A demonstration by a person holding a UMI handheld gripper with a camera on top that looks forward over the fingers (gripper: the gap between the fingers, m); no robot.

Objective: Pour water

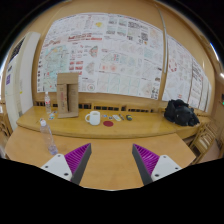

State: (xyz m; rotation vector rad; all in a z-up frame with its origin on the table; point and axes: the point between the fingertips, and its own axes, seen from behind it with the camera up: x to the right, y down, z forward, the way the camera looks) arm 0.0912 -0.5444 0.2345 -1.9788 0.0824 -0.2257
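Observation:
My gripper point(111, 160) hangs open over a wooden table point(110, 170), with only bare tabletop between its purple pads point(76, 158). A clear plastic bottle point(47, 136) stands on the table to the left, just beyond the left finger. Farther off, on a long curved wooden counter point(150, 125), a white mug point(93, 118) stands near the middle. Beside the mug lies a small red object point(108, 123) and a small white one point(117, 118).
A tall wooden box point(67, 95) stands on the counter to the left, with a thin clear bottle point(46, 100) next to it. A black bag point(181, 113) sits at the counter's right end. Posters point(120, 50) cover the wall behind.

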